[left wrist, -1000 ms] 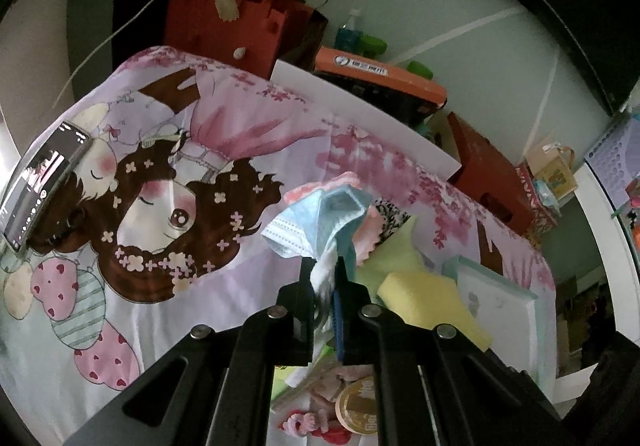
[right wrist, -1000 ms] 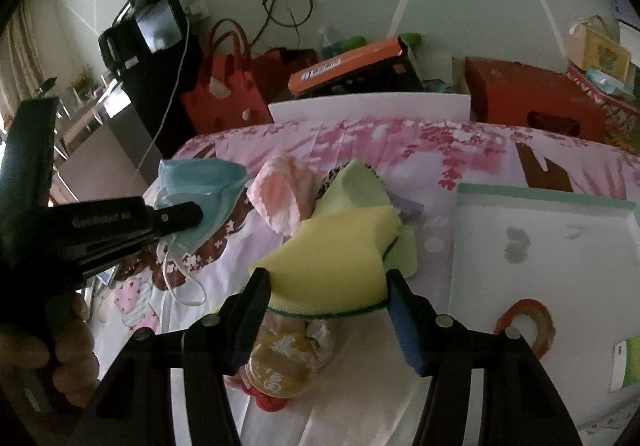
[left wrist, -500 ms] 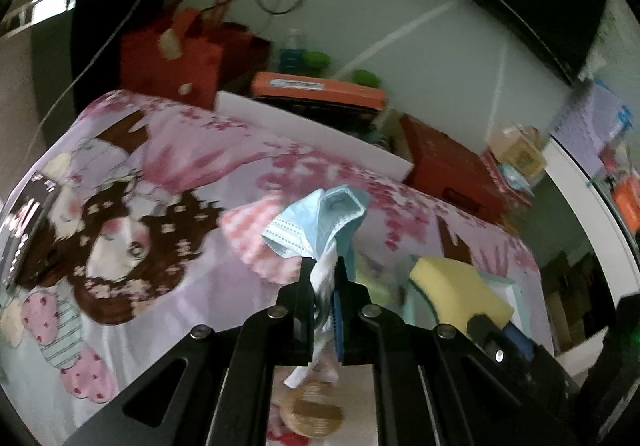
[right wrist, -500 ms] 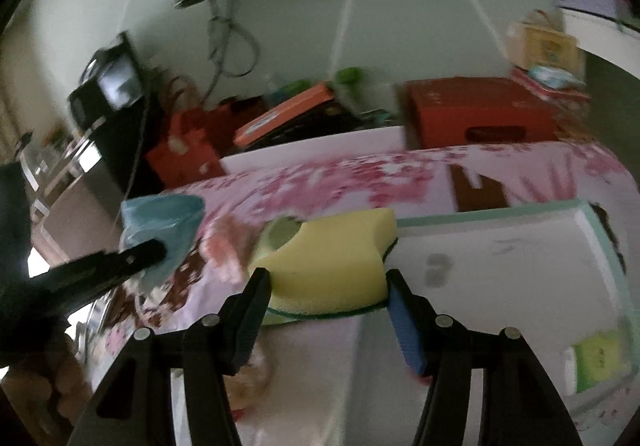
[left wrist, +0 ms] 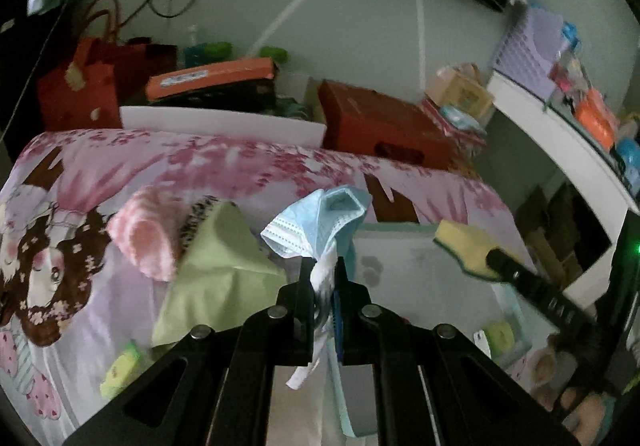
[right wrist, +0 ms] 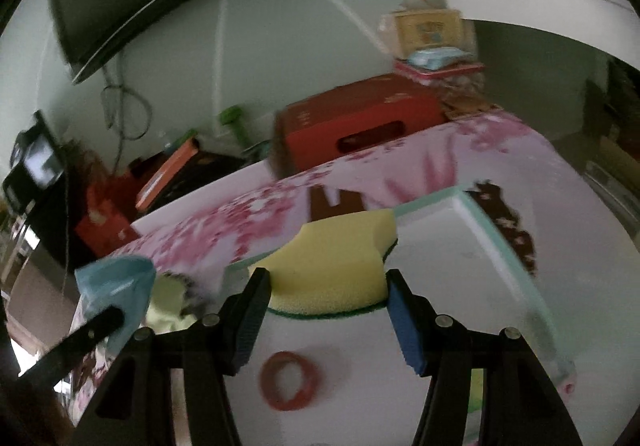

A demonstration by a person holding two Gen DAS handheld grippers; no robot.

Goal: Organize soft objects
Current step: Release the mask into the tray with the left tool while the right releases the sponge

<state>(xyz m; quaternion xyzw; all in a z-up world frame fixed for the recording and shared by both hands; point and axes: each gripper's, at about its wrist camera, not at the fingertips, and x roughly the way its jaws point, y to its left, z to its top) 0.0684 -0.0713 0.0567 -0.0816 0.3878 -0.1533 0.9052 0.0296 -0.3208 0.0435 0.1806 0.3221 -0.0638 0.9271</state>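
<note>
My left gripper (left wrist: 323, 270) is shut on a light blue face mask (left wrist: 320, 224), which hangs bunched above the near left edge of a white tray (left wrist: 400, 258). My right gripper (right wrist: 328, 286) is shut on a yellow sponge (right wrist: 340, 258) with a green scouring layer, held over the tray (right wrist: 472, 278). In the left wrist view the sponge (left wrist: 464, 246) and the right gripper's finger (left wrist: 516, 274) hover over the tray's far right side. In the right wrist view the mask (right wrist: 116, 286) shows at the left. A green cloth (left wrist: 218, 266) and a pink cloth (left wrist: 144, 242) lie on the printed bedsheet (left wrist: 120, 174).
A red ring (right wrist: 290, 380) and a small yellow-green item (left wrist: 498, 334) lie in the tray. Beyond the bed stand a red box (left wrist: 380, 126), an orange box (left wrist: 212, 78) and a red bag (left wrist: 80, 94). A white shelf (left wrist: 560, 142) runs along the right. A person's hand (left wrist: 568, 398) shows at lower right.
Both grippers have swung to the right, from over the pile of cloths to over the white tray, carrying the mask and the sponge. Both grips are unchanged.
</note>
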